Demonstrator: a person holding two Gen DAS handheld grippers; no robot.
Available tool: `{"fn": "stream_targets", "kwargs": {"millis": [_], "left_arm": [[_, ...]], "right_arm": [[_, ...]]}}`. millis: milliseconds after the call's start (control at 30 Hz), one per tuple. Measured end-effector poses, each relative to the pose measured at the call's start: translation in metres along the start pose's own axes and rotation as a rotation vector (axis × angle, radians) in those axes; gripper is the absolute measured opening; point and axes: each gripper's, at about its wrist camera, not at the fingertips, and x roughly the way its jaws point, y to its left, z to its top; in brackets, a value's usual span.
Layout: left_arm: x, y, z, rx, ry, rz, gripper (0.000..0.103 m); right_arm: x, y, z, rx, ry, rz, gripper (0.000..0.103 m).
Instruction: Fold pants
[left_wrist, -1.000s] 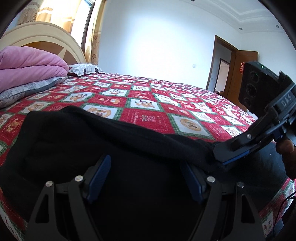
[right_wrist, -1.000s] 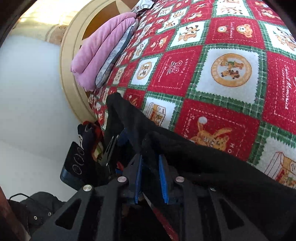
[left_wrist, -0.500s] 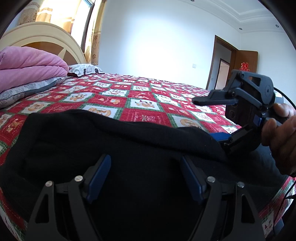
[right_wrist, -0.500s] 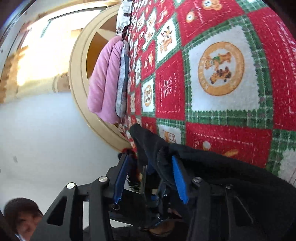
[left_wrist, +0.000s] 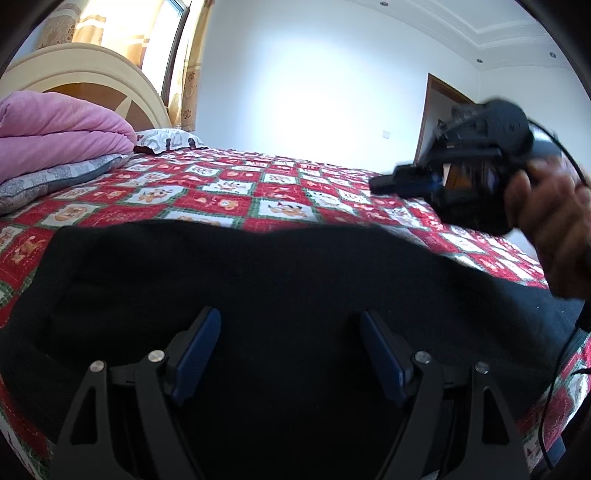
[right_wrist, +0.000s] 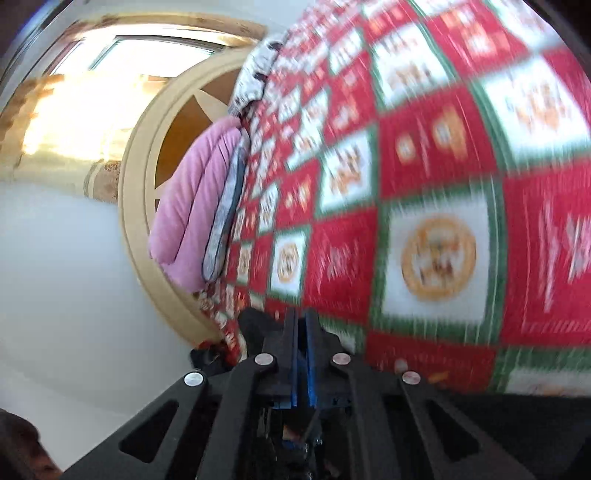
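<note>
The black pants (left_wrist: 258, 280) lie in a folded mass on the red patterned bedspread (left_wrist: 229, 188), filling the near half of the left wrist view. My left gripper (left_wrist: 290, 325) is open, its blue pads spread just above the pants, holding nothing. My right gripper (left_wrist: 384, 182) shows in the left wrist view raised above the bed at the right, held in a hand. In the right wrist view it (right_wrist: 302, 325) is shut with nothing between the blue pads; a strip of the pants (right_wrist: 517, 410) shows at the lower right. That view is motion-blurred.
A folded pink quilt (left_wrist: 59, 129) on a grey pillow (left_wrist: 55, 177) lies at the bed's head, by the cream headboard (left_wrist: 92, 70). A patterned pillow (left_wrist: 166, 138) lies beyond. A wooden door (left_wrist: 439, 110) stands at the far right. A cable (left_wrist: 554, 376) hangs near the bed edge.
My right gripper let go of the pants' edge, lifted up off the bed and closed empty. The pants dropped flat. My left gripper stayed open in place.
</note>
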Motion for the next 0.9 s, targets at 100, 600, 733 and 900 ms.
{"fn": "stream_targets", "kwargs": {"millis": [100,600,733,900], "left_arm": [[0.0,-0.001,-0.001,0.008,-0.001,0.002,0.082],[0.001,0.001,-0.001,0.015,-0.002,0.005,0.082],[0.001,-0.001,-0.002,0.028,0.001,0.005,0.087],[0.003,-0.004,-0.002,0.045,0.007,0.017,0.087]], "right_arm": [[-0.003,0.003,0.015,-0.039,-0.062,-0.04,0.0],[0.036,-0.003,-0.02,-0.176,0.125,-0.232,0.001],[0.029,-0.03,-0.009,-0.12,0.03,-0.219,0.001],[-0.006,-0.025,-0.019,-0.155,-0.072,-0.299,0.002]]}}
